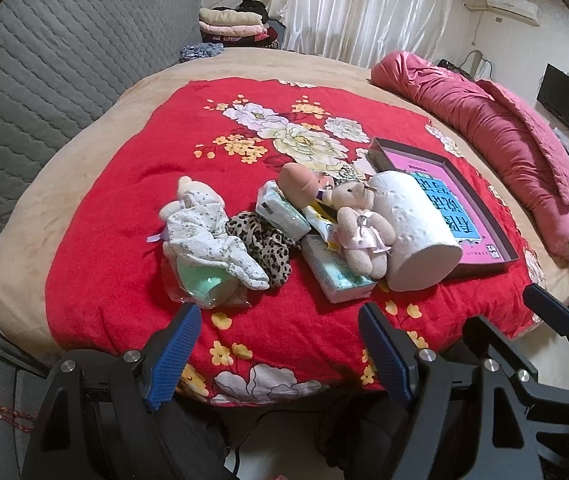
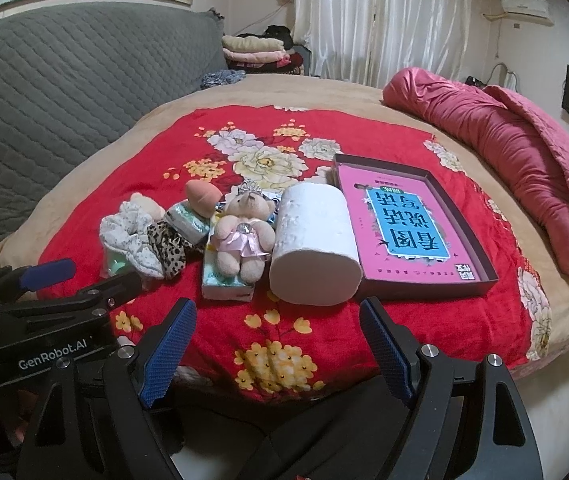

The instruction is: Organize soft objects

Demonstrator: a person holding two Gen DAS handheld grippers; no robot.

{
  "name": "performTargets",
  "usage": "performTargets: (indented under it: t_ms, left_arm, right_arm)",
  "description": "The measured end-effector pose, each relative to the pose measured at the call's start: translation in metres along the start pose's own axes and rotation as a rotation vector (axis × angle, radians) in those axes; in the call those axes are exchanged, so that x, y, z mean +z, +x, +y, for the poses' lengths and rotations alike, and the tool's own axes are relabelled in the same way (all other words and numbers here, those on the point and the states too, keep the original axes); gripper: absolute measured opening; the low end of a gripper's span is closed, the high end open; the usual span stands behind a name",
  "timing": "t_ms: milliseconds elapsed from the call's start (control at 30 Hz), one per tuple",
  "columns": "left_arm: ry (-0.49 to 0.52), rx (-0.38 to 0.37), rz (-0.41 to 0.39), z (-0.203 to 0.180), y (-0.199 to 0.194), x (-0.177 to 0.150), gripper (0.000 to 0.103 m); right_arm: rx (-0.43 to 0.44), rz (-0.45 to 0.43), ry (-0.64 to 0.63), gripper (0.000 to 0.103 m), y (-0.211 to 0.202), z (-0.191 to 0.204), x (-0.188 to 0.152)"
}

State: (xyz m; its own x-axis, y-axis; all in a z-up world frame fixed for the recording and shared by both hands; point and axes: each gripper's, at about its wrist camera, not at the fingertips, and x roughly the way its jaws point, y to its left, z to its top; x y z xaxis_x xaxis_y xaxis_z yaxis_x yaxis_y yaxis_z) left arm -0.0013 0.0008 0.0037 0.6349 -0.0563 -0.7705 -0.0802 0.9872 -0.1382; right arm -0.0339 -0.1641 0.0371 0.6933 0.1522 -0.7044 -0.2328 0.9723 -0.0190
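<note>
A small teddy bear in a pink dress (image 1: 360, 232) (image 2: 242, 236) lies on a tissue pack (image 1: 336, 272) (image 2: 226, 280). Right of it lies a white paper roll (image 1: 416, 232) (image 2: 314, 240). Left are a leopard scrunchie (image 1: 264, 244) (image 2: 168, 252), a white floral scrunchie (image 1: 212, 240) (image 2: 130, 236), a green puff (image 1: 200, 280), a peach makeup sponge (image 1: 298, 184) (image 2: 200, 196) and a second tissue pack (image 1: 280, 212) (image 2: 186, 220). An open box with a pink book (image 1: 444, 196) (image 2: 408, 220) sits at the right. My left gripper (image 1: 280, 344) and right gripper (image 2: 280, 340) are open and empty, near the bed's front edge.
The objects lie on a red floral blanket (image 1: 144, 200) (image 2: 304, 320) over a tan bed cover (image 2: 104, 152). A grey quilted headboard (image 1: 44, 80) stands at left. A rolled pink quilt (image 1: 504, 140) (image 2: 504, 140) lies at right. Folded clothes (image 2: 252, 52) sit at the back.
</note>
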Motion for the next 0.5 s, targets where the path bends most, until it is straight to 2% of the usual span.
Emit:
performTargets:
  t_ms: [333,500]
  left_arm:
    - [-0.103,0.042,0.011,0.055,0.022,0.016,0.080]
    - [-0.122,-0.002,0.020,0.078,0.041,0.028,0.080]
  right_arm:
    - [0.013,0.006,-0.005,0.084,0.011,0.000,0.002]
    - [0.024,0.021,-0.003,0.084,0.022,-0.001,0.003]
